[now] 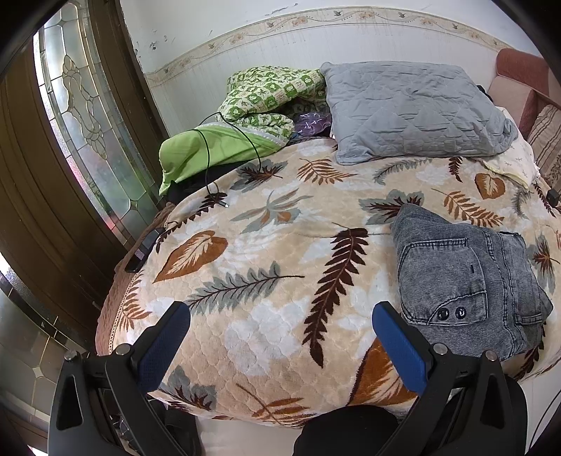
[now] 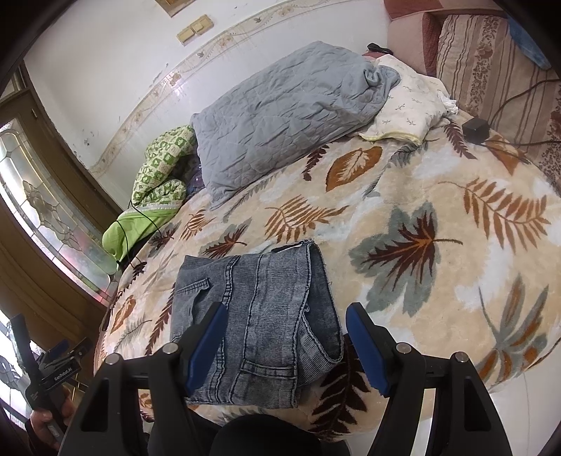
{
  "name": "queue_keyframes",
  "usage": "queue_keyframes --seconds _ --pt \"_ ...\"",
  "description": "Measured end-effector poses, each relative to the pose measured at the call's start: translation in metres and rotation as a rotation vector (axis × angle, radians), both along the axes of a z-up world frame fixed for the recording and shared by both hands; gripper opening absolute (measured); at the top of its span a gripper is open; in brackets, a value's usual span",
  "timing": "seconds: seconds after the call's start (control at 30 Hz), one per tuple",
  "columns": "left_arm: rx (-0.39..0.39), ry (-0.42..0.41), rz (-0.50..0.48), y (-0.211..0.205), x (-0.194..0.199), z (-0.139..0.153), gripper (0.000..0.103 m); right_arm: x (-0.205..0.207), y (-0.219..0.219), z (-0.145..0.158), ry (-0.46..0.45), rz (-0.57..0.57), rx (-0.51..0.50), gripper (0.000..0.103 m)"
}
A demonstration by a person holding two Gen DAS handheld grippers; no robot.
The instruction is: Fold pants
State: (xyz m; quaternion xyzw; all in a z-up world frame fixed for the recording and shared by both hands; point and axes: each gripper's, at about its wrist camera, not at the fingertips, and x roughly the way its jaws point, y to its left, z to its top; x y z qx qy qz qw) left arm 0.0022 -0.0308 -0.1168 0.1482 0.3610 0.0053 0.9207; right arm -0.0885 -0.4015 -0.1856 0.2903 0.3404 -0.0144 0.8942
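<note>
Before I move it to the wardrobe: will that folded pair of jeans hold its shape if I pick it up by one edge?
Probably not. The jeans are soft denim stacked in loose layers, so lifting one edge would likely let them unfold. They look fairly heavy for their size. On the fuzzy blanket they would likely drag rather than slide.

The pants [image 2: 256, 315] are ribbed, faded denim; the leaf-print blanket [image 2: 403, 196] is plush, matt fleece.

White wall [image 1: 245, 38] with floral border [image 1: 350, 15], leaded-glass door [image 1: 80, 115] left, bed [image 1: 266, 273] under leaf blanket.
</note>
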Motion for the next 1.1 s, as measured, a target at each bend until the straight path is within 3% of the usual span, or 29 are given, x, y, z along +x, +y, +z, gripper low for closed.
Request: queue_keyframes --seconds 1.1 --pt "0.007 0.013 -0.003 -0.0049 0.0042 -0.0040 0.103 0.0098 0.0021 -0.0075 0.023 0.020 0.007 0.073"
